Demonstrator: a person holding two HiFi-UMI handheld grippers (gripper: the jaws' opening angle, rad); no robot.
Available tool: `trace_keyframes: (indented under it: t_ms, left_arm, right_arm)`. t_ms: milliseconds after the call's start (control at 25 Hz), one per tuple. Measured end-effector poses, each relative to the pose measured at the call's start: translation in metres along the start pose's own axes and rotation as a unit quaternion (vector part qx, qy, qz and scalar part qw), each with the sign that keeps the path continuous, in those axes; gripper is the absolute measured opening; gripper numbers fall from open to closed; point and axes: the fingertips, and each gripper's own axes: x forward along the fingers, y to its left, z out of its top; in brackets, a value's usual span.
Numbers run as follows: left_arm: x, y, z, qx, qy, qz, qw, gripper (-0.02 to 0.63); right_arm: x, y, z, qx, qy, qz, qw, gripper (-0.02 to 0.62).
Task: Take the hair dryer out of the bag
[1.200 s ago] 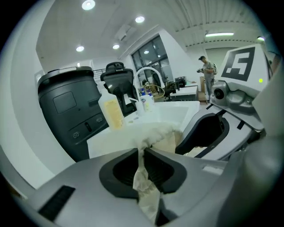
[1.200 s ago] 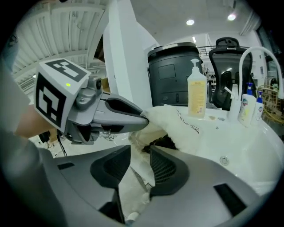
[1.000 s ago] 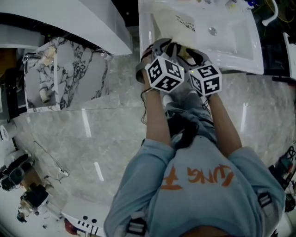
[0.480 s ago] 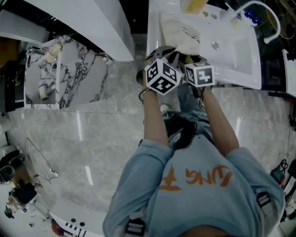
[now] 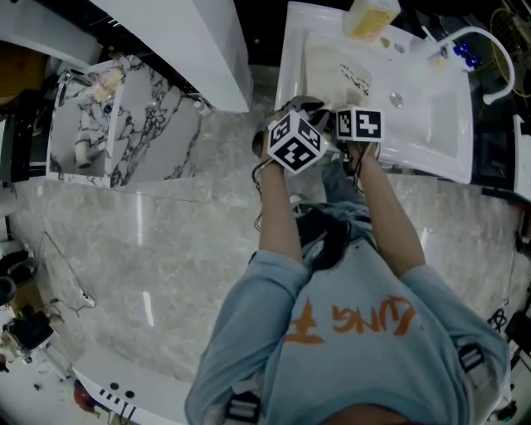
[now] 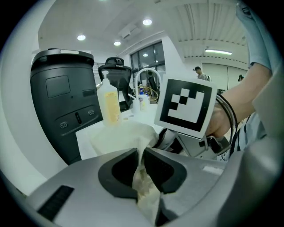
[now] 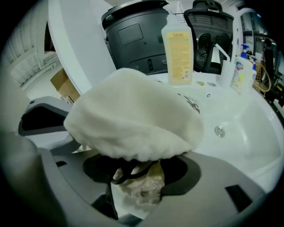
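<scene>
Head view: I stand at the white sink (image 5: 431,124). The left gripper (image 5: 305,108) and right gripper (image 5: 344,109) are close together at its near rim. The cream bag (image 5: 336,70) lies in the basin just beyond them, with a yellow bottle (image 5: 371,17) at the far edge. No hair dryer shows.

Left gripper view: my jaws are pinched together on a fold of the bag (image 6: 128,137). The cloth runs down between the pads. The right gripper's marker cube sits just beside it.

Right gripper view: my jaws are clamped on bunched cloth at the bag (image 7: 133,119) mouth, along with a dark cord (image 7: 128,170). The bag bulges full above them, over the basin and its drain (image 7: 218,131).

Judgement: the step in hand is getting the mouth open. The dryer is presumably inside, since the bag is rounded and nothing protrudes.

Next: pull the two grips apart to spread the opening. Then free one gripper to reach in, while the other keeps the cloth taut.
</scene>
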Motion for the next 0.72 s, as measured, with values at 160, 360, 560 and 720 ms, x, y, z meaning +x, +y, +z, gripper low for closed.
trace_keyframes:
  t_ms: [160, 360, 560, 720]
  left_arm:
    - [-0.001, 0.002, -0.006, -0.03, -0.004, -0.01, 0.9995, 0.046]
    - [-0.009, 0.001, -0.008, -0.076, -0.029, -0.031, 0.9962, 0.049]
    - [-0.023, 0.014, -0.022, -0.09, -0.018, -0.019, 0.9956, 0.049]
    - [-0.036, 0.032, -0.015, -0.123, -0.051, 0.008, 0.9911, 0.049]
  right_arm:
    - [0.014, -0.003, 0.007, 0.019, 0.015, -0.009, 1.0, 0.273]
    - [0.016, -0.004, 0.006, 0.021, 0.037, 0.026, 0.999, 0.248]
    - [0.01, -0.009, 0.011, 0.025, 0.011, 0.073, 0.997, 0.216]
    - [-0.006, -0.019, 0.024, 0.013, -0.011, 0.113, 0.993, 0.184]
